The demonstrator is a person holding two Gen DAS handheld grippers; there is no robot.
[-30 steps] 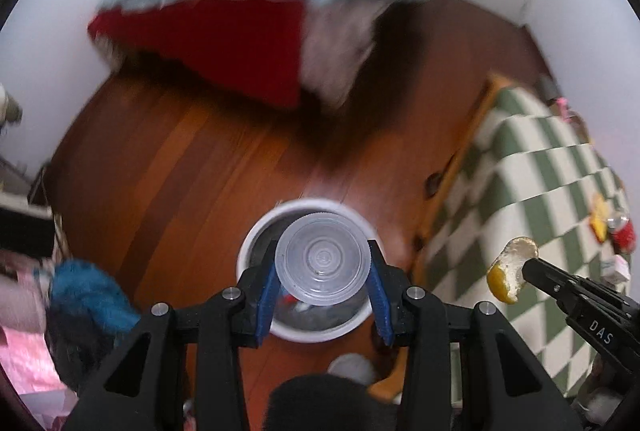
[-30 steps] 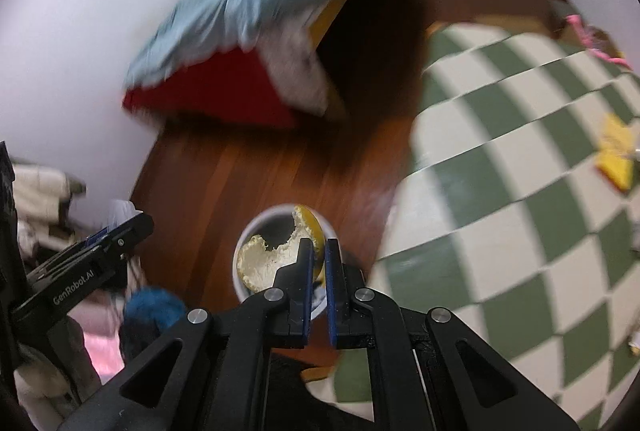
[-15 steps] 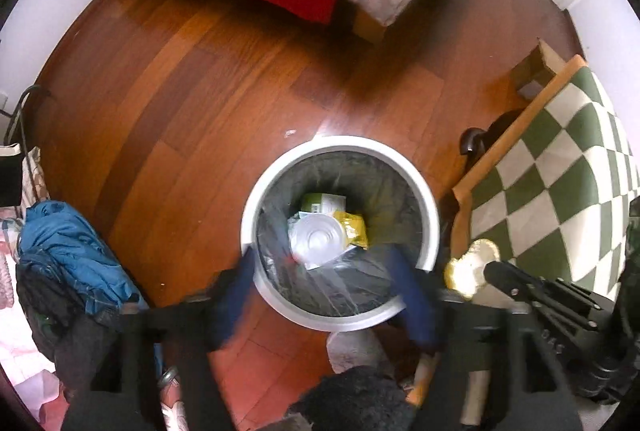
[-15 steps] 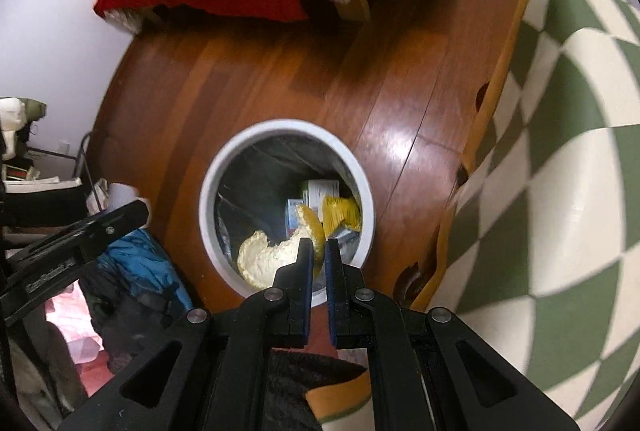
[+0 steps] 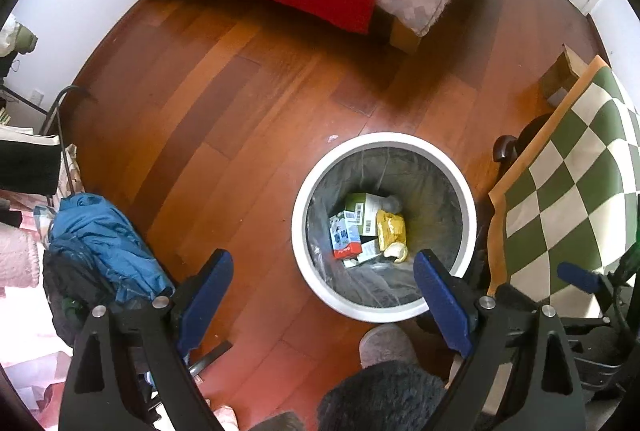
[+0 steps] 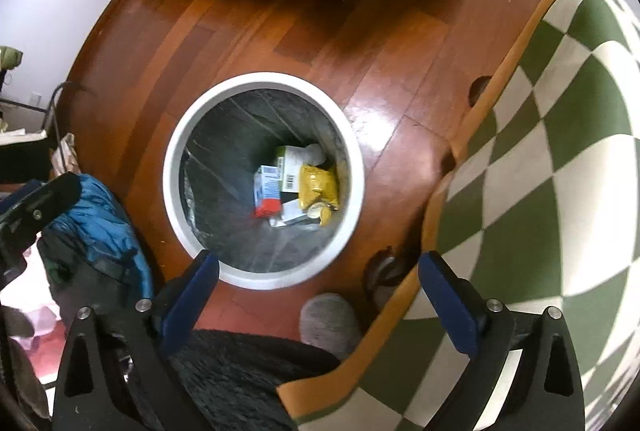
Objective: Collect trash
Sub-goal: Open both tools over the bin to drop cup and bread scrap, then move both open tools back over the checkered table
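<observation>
White-rimmed, the trash bin point(image 5: 384, 147) sits right of centre on the wooden floor point(image 5: 240, 103), and the peel point(image 5: 395, 251) lies at its bottom among cartons, above and between the spread blue pads of the left gripper point(image 5: 324, 295). Both grippers have just been opening: the left has let go its clear lid, the right gripper point(image 6: 318, 295) its peel, and nothing sits between either pair now. Checkered table point(image 5: 576, 191) crowds the bin's right edge; bare floor lies open toward the upper left.

Floor point(image 6: 400, 43): glossy varnished wood planks. Bin point(image 6: 172, 167): smooth white plastic rim, lined with thin translucent film. Tablecloth point(image 6: 560, 159): matt checked cloth. Gripper pads point(image 5: 440, 303): matt blue.
</observation>
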